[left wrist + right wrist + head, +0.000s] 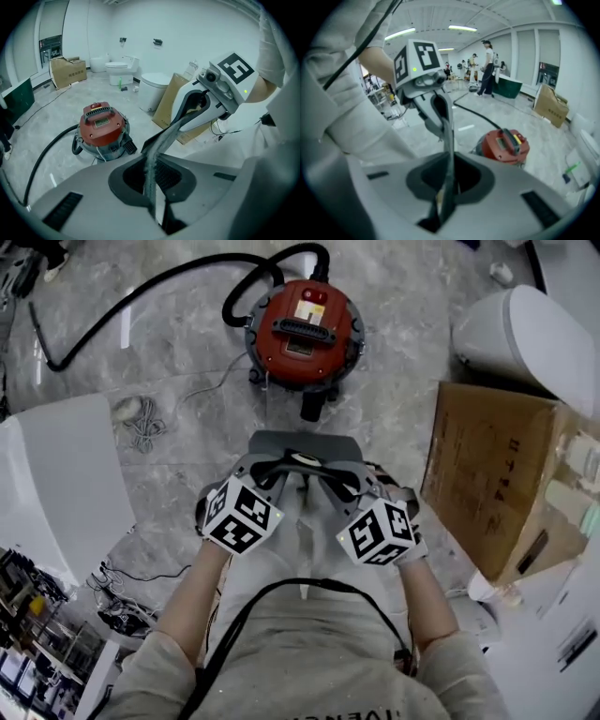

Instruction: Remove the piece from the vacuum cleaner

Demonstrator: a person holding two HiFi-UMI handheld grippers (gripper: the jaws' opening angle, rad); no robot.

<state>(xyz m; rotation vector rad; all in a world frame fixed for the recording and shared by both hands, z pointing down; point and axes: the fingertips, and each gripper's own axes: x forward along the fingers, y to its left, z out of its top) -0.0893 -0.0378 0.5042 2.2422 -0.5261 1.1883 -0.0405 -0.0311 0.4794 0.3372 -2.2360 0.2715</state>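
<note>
The red vacuum cleaner (305, 329) stands on the floor ahead of me, with its black hose (141, 292) curling off to the left. It also shows in both gripper views as the vacuum cleaner (102, 129) and the vacuum cleaner (504, 146). A flat, dusty grey piece (305, 444) is held in the air between both grippers, clear of the machine. My left gripper (272, 474) is shut on its left side and my right gripper (342, 479) on its right side. In the gripper views I see the grey piece (157, 150) edge-on, and likewise the grey piece (449, 140).
An open cardboard box (487, 474) stands at the right, with a white toilet (525, 334) behind it. A white board (56, 484) lies at the left, and a coiled cable (141, 418) rests on the marble floor. People stand far off in the right gripper view.
</note>
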